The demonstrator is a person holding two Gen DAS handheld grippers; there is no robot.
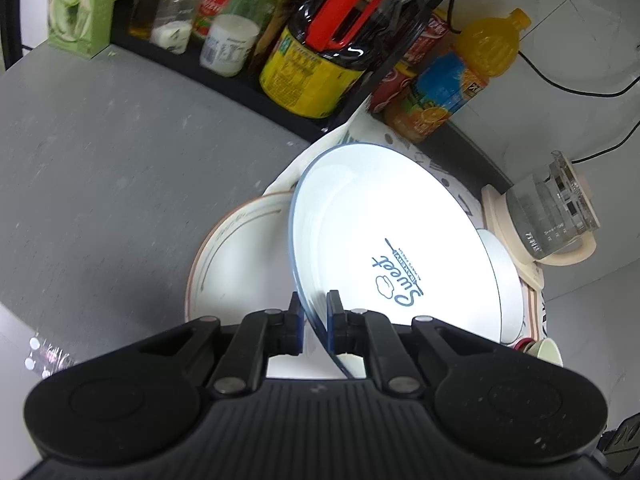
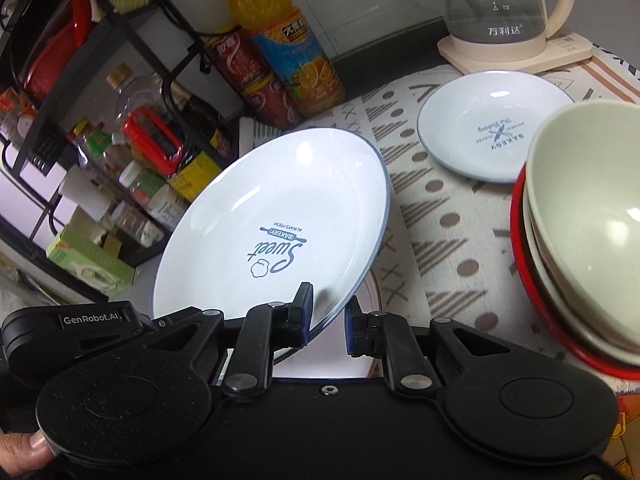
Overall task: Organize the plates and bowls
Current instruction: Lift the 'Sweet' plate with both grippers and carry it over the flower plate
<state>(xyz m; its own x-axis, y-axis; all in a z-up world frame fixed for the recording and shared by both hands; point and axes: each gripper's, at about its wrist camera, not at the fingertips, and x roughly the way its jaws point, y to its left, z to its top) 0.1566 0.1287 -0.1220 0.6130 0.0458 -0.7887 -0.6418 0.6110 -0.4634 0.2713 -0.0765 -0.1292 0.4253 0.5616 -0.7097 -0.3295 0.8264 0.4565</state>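
A large white plate [image 1: 384,236] with a blue rim and the word "Sweet" is held tilted above the table. My left gripper [image 1: 314,326] is shut on its near rim. In the right wrist view the same plate [image 2: 276,224] sits between the fingers of my right gripper [image 2: 328,320], whose jaws stand slightly apart around the rim. Under it lies a cream plate [image 1: 232,264] with a brown rim. A smaller white plate [image 2: 496,124] marked "Bakery" lies on the patterned cloth. Stacked bowls [image 2: 588,216], cream in red, stand at the right.
A black rack [image 2: 100,80] holds bottles, jars and a red-handled jug [image 1: 340,20]. An orange juice bottle [image 2: 280,36] and red cans [image 2: 252,76] stand beside it. A glass kettle [image 2: 500,8] on a cream base is at the back right. The grey counter [image 1: 100,160] lies to the left.
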